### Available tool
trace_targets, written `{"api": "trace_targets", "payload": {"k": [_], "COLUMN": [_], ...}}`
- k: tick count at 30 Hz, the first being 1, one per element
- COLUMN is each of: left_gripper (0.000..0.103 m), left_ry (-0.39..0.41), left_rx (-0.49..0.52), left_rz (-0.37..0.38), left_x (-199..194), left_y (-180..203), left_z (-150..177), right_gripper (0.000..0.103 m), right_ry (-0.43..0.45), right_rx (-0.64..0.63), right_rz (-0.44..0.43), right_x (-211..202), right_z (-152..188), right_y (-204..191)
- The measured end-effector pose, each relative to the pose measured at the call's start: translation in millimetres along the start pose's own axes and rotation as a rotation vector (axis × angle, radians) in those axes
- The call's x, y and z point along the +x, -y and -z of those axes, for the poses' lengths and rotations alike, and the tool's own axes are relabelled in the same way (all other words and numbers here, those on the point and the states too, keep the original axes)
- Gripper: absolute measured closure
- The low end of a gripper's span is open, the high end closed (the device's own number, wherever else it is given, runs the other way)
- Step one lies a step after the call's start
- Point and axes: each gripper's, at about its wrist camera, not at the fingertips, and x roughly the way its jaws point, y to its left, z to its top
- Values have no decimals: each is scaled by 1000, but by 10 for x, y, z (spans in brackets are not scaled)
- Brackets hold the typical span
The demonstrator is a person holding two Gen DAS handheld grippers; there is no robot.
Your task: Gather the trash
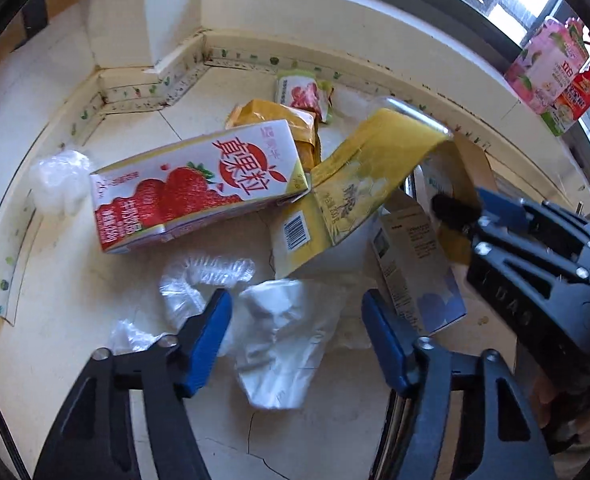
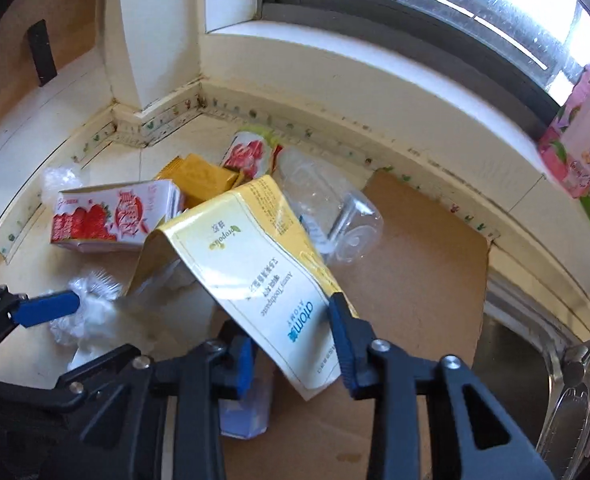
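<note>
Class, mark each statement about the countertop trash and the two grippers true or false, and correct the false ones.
1. The right gripper holds the flattened yellow toothpaste box. True.
2. The left gripper is shut on the crumpled white plastic bag. False: its fingers are open, with the bag between them.
3. The red-and-white strawberry drink carton stands upright. False: it lies on its side.
4. A clear plastic bottle lies on its side near the brown cardboard sheet. True.
</note>
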Motion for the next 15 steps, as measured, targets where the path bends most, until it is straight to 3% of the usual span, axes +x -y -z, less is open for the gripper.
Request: {"api": "trace_targets", "payload": {"k": [1,2,3,10,15], "left_gripper": [59,83,92,95,95], "left_ry": [-9,-18,-27,38,93], "left_rx": [2,3,3,-7,-31], "left_rz": [5,14,12,17,38], "left_x": [37,82,128,-48,-492], "left_y": [9,15,28,82,25], "left_z": [0,5,6,106,308], "right_gripper": [85,89,90,91,91], "right_ry": [14,29,34,109,163], "right_rx": [3,15,29,168,236], "right_rz": [3,-2,-13,-27,-51], "right_x": [-16,-37,-51,-330,-702], "right_z": [-1,-1,-1,50,163], "right_y": [14,42,67,355,505]}}
